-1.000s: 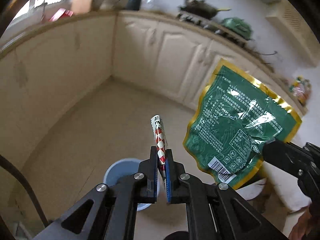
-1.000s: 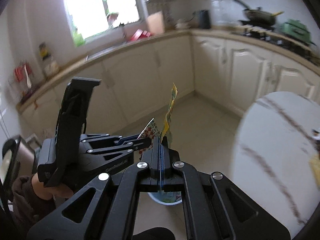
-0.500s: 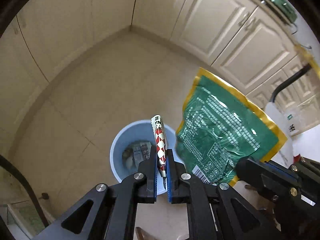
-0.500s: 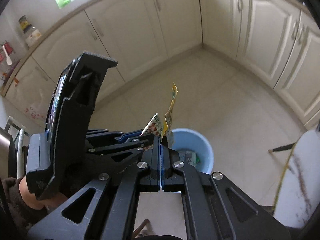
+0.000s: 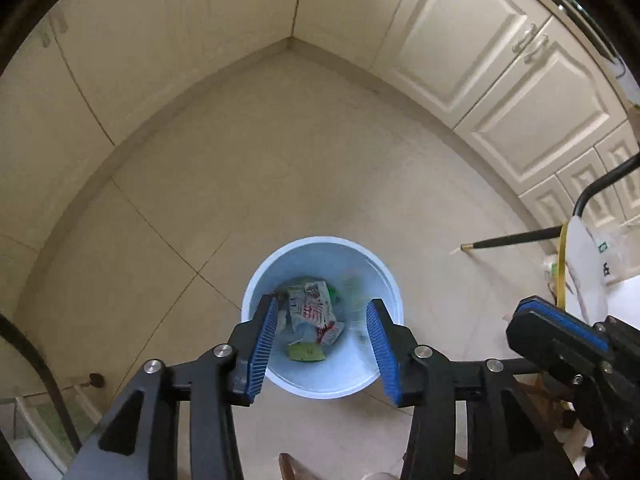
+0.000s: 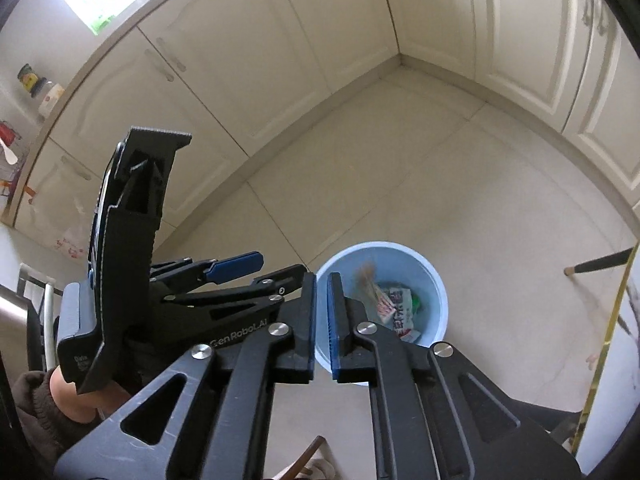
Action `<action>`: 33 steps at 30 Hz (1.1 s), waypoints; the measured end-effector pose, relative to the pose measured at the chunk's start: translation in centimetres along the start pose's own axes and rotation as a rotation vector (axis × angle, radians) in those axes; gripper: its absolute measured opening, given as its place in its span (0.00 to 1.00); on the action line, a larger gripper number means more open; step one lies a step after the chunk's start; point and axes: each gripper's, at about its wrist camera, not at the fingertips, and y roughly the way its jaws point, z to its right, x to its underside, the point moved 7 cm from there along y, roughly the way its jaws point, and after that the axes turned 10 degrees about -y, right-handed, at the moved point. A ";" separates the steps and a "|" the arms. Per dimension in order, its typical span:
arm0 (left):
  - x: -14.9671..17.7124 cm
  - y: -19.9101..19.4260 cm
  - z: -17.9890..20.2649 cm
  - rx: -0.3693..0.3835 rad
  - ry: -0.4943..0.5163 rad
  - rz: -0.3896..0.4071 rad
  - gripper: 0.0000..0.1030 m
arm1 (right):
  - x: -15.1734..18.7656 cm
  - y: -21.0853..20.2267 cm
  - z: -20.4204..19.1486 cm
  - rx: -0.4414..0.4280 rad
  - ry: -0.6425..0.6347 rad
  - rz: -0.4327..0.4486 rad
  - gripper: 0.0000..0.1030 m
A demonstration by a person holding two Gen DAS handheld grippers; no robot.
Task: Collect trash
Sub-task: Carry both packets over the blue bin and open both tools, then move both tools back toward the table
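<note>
A light blue bin [image 5: 320, 380] stands on the tiled floor right below both grippers. My left gripper [image 5: 322, 302] hangs over its mouth with the jaws opening and nothing between the blue pads. Inside lies a crumpled red and white wrapper [image 5: 312, 308] among other scraps. My right gripper [image 6: 322, 278] hovers at the bin's [image 6: 384, 245] left rim, its jaws opening by a narrow gap with nothing in it. A blurred yellowish pack [image 6: 366, 278] is dropping into the bin beside it. The right gripper's finger [image 5: 560, 328] shows at the right of the left wrist view.
Cream cabinet doors [image 5: 460, 40] wrap around the floor corner. A black furniture leg [image 5: 512, 240] slants over the tiles right of the bin. A white table with a gold edge [image 6: 608, 320] stands at the far right. A person's hand [image 6: 76, 400] holds the left gripper.
Both grippers sank toward the bin. The left let go of the red and white wrapper and the right let go of the green and yellow pack. Both sets of jaws have parted.
</note>
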 end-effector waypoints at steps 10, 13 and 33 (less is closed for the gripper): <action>1.4 -14.3 1.7 -0.026 -0.011 0.286 0.49 | -2.4 -10.2 -3.4 0.134 -0.059 0.178 0.49; 2.3 -19.9 3.3 -0.017 -0.026 0.412 0.57 | -3.1 -15.4 -5.0 0.209 -0.095 0.265 0.69; 26.0 -38.1 26.5 0.076 0.180 1.002 0.99 | 7.9 -46.5 -4.2 0.526 -0.004 0.702 1.00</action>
